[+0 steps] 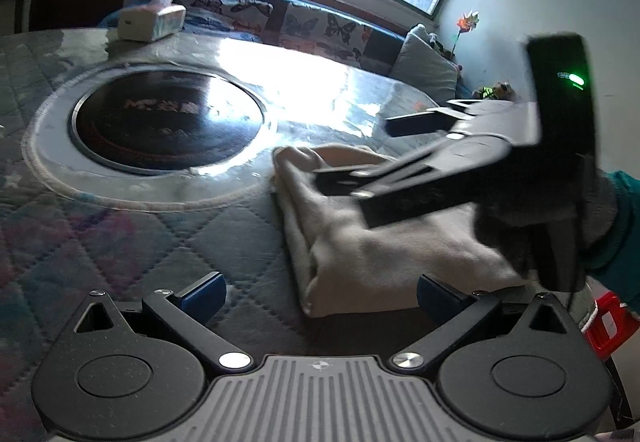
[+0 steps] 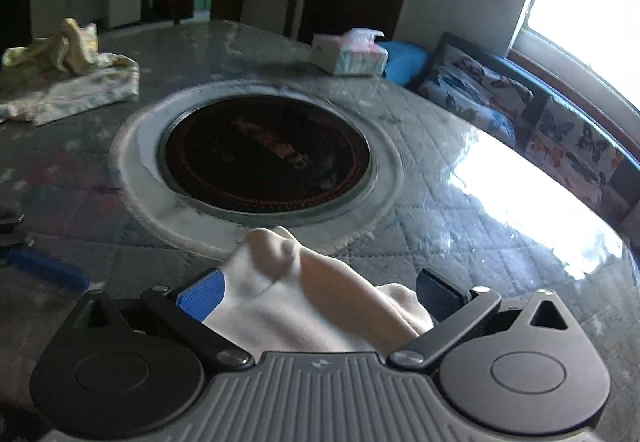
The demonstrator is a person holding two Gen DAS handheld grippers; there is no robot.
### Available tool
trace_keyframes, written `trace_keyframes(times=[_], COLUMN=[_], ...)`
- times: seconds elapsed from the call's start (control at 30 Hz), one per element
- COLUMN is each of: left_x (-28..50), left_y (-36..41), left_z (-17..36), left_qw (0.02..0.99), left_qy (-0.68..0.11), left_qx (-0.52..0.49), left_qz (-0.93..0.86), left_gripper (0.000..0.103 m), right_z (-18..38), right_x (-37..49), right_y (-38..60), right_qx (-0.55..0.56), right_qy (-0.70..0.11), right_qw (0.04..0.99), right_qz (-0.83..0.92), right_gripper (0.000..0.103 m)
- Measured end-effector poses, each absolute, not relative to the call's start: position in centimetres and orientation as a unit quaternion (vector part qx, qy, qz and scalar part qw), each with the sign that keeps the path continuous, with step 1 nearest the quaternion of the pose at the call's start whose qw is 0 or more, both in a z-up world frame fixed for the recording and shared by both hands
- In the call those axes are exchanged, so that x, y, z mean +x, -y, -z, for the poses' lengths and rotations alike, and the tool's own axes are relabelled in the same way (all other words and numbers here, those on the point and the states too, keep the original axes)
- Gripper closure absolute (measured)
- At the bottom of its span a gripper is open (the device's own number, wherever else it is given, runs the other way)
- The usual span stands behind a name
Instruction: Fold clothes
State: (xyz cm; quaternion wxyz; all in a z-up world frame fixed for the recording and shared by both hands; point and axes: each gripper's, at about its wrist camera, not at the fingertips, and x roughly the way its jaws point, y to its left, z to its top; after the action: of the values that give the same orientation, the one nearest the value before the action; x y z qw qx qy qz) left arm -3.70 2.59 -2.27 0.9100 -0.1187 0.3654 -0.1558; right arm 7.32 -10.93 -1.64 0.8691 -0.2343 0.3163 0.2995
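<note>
The cream cloth (image 1: 360,242) is one soft garment, folded into a thick block with a rounded fold at its left side and a small bump at its far corner. It lies on the quilted bench (image 1: 120,242), just to the right of the round dark plate (image 1: 168,130) that is set in the middle of the bench.

The left hand-held gripper (image 1: 320,292) hangs over the near edge of the cloth with its two blue fingers wide apart and nothing between them. The right hand-held gripper (image 2: 320,292) is low over the same cloth (image 2: 304,306); its fingers are also spread, the cloth bulges up between them, and they do not pinch it.

To the left of the cloth the bench is bare up to the plate and its pale ring. In the right wrist view, one flowered cloth (image 2: 68,82) lies crumpled at the far left and one tissue box (image 2: 348,54) stands at the far edge. Beyond the bench's right edge stands a sofa with butterfly cushions (image 2: 520,114).
</note>
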Motion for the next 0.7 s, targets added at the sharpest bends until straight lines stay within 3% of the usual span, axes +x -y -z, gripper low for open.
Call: trace_keyframes(times=[0.7], left_x=[-3.8], left_y=[-7.6], left_z=[1.0], left_qw=[0.919], left_qy=[-0.37], left_qx=[-0.127], left_qz=[0.054], left_gripper=[0.0], right_z=[2.5], right_x=[-1.4], right_y=[9.0], right_qx=[-0.345], right_qy=[-0.215], right_qw=[0.851], right_qz=[-0.333], right_gripper=[0.002])
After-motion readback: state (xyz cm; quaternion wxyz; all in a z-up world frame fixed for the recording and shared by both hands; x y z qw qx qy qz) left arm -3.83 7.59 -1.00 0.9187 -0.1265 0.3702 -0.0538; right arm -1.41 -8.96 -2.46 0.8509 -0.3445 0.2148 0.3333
